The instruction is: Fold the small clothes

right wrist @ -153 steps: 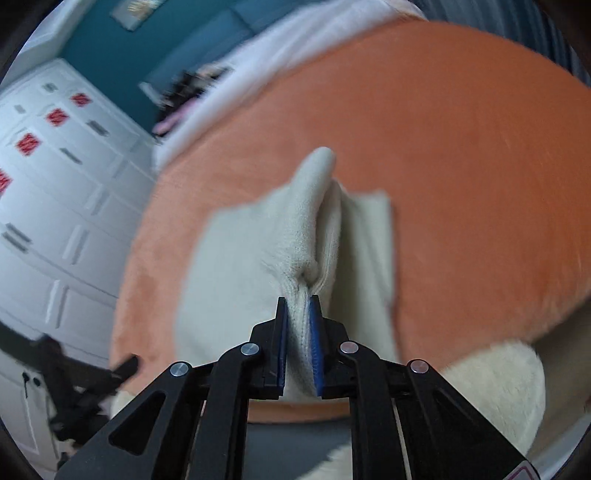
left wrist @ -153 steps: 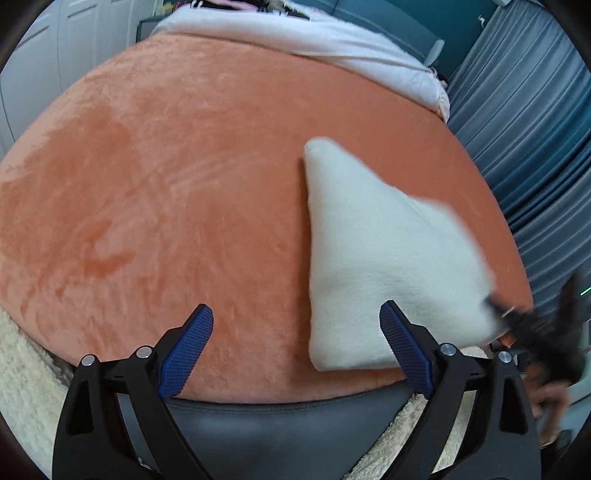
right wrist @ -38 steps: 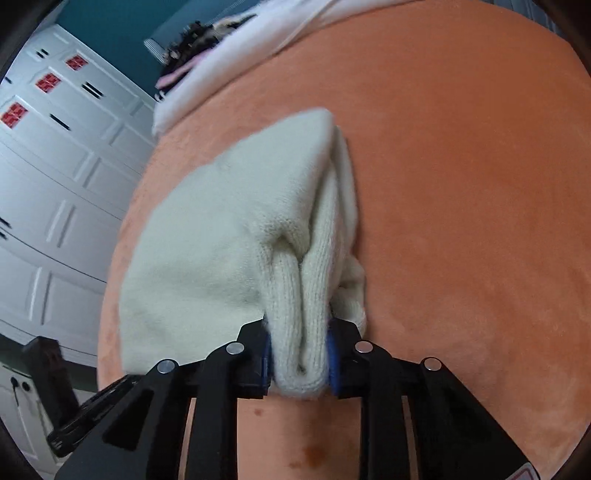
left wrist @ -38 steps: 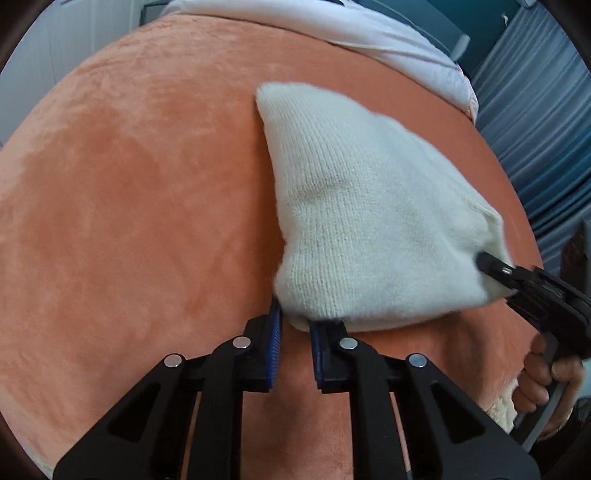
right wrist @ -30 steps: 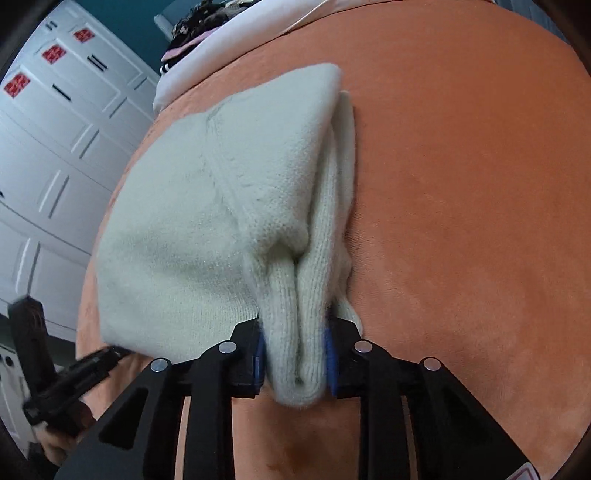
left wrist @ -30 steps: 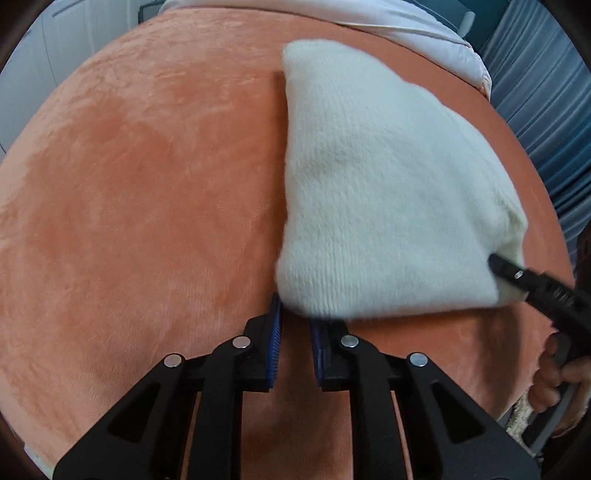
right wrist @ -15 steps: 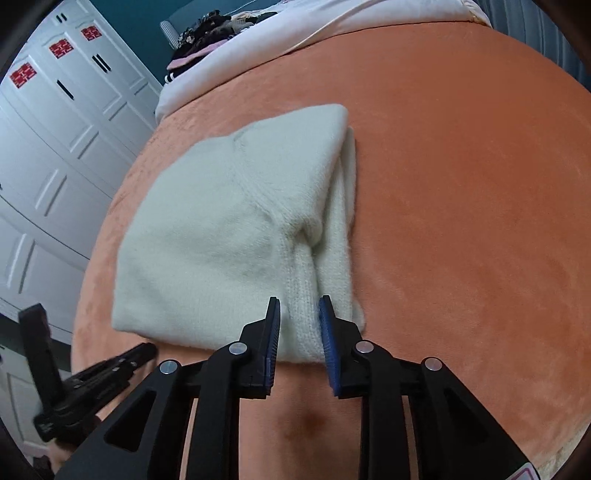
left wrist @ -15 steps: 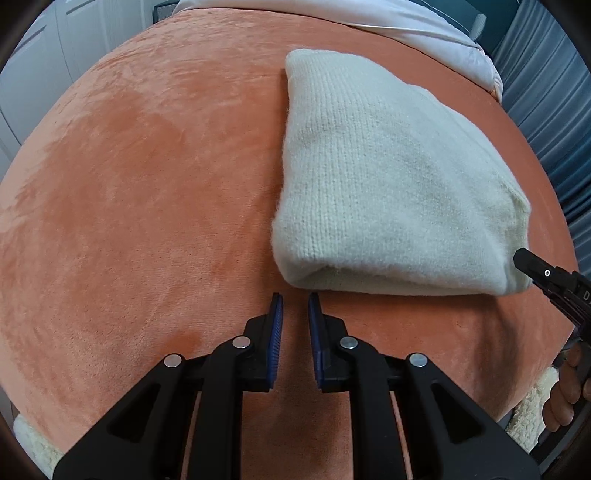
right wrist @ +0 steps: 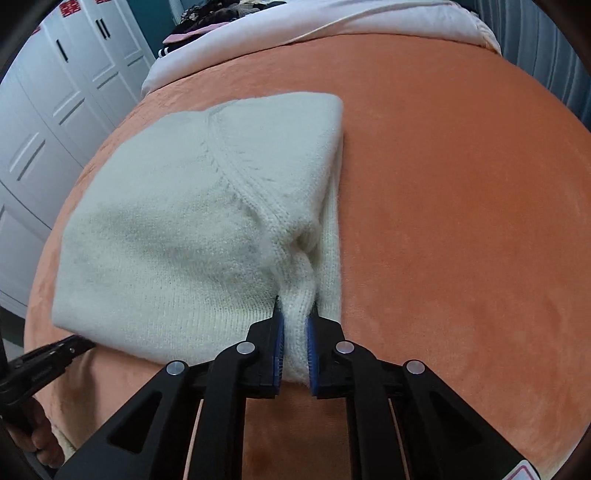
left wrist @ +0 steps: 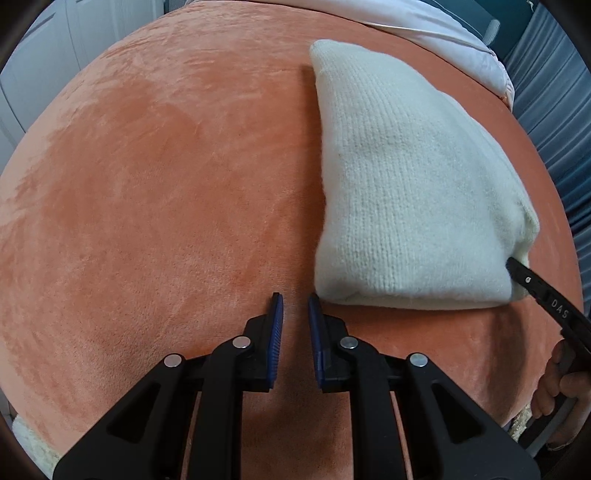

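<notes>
A cream knitted garment (left wrist: 413,184) lies folded on the orange plush blanket (left wrist: 166,184); it also shows in the right wrist view (right wrist: 192,229). My left gripper (left wrist: 295,306) is nearly shut with a narrow gap and holds nothing, just off the garment's near left corner. My right gripper (right wrist: 295,317) has its jaws around the garment's near right corner, with knit fabric between the pads. The right gripper's tip also shows in the left wrist view (left wrist: 517,267) at the garment's corner.
White bedding (right wrist: 314,22) lies along the far edge of the blanket (right wrist: 461,184). White cabinet doors (right wrist: 55,92) stand on the left, blue-grey curtains (left wrist: 554,92) on the right. Dark clothes (right wrist: 207,14) are piled at the far back.
The left gripper let go of the garment's corner and pulled back. The garment was laid flat on the blanket. The right gripper's jaws loosened but stay around the corner.
</notes>
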Tool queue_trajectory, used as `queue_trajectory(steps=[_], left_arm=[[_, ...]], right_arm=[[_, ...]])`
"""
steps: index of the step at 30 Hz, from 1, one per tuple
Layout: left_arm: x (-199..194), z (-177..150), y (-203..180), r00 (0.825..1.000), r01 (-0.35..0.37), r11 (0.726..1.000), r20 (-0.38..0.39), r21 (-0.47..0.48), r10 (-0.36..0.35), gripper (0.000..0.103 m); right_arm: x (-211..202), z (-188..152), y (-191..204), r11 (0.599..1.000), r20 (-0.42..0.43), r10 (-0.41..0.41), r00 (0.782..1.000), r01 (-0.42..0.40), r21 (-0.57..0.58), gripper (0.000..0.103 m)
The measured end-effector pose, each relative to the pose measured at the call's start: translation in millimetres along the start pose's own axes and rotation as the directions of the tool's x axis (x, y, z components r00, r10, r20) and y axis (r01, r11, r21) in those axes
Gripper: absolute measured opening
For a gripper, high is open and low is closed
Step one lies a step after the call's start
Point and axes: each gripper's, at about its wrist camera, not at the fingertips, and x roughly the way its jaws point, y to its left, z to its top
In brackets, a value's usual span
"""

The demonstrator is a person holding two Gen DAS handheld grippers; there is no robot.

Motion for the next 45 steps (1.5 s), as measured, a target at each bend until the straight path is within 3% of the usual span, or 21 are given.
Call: queue_trajectory(steps=[5,14,16,18,23,25,28,32,35,39,42,45], left_arm=[[-4.2,-1.2,-7.6,1.000,-0.030,1.000,0.002,0.010,0.030,0.013],[-32.2,-21.6,-26.4,0.998,-0.045,0.998,0.055,0.043,0.043,0.014],[-38.7,-27.8,-29.6,0.997,-0.041,0.998,0.064,0.038,0.038,0.020],[-46.2,-32.6,-29.5,0.996,-0.030,0.999,0.084,0.010,0.029,0.038],[-58.7,-18.2,-27.5,0.989,0.044,0.997,0.142,-0.059,-0.035,0.046],[-58.0,-7.3,-28.6,0.985,0.051,0.997,0.166,-0.059,-0.040,0.048],[-39.2,5.7,-29.8,0.990,0.010,0.999,0.138,-0.044,-0.004,0.048],[-21.1,8.0,-23.1,0.995,-0.008,0.999,0.099,-0.039,0.012,0.050],[-5.2,3.3,-16.8,0.998,-0.011,0.998,0.060,-0.067,0.016,0.056],[-8.4,0.2,-20.2,0.996,-0.024,0.998,0.082,-0.053,0.029,0.058],[-26.5,-8.9,-28.7,0.990,-0.030,0.999,0.138,-0.023,0.033,0.057],[-43.0,-23.1,-31.2,0.978,-0.018,0.999,0.209,-0.030,0.024,0.068]], right_arm=[[-25.7,0.4,-4.6,0.999,0.029,0.033,0.999,-0.034,0.040,0.015],[-59.6,-38.1,-18.7,0.988,0.057,0.066,0.996,-0.073,0.140,0.018],[-66.7,-51.9,-22.0,0.987,0.058,0.064,0.996,-0.072,0.143,0.019],[-68.9,-58.3,-20.4,0.987,0.056,0.068,0.996,-0.075,0.140,0.022],[-56.2,-41.8,-13.7,0.983,0.072,0.103,0.992,-0.113,0.147,0.041],[-44.5,-31.4,-8.7,0.984,0.073,0.101,0.992,-0.111,0.143,0.041],[-31.3,-17.9,-8.5,0.986,0.047,0.087,0.995,-0.093,0.141,0.013],[-45.0,-14.8,-15.0,0.978,0.110,0.125,0.986,-0.141,0.152,0.013],[-1.1,-32.0,-16.4,0.991,-0.032,0.069,0.997,-0.065,0.115,0.014],[-21.1,-28.9,-14.0,0.990,0.009,0.071,0.997,-0.072,0.119,0.016],[-51.1,-35.0,-10.9,0.993,0.104,0.055,0.993,-0.065,0.096,0.017],[-74.3,-55.0,-13.4,0.991,0.190,0.027,0.981,-0.051,0.123,0.031]])
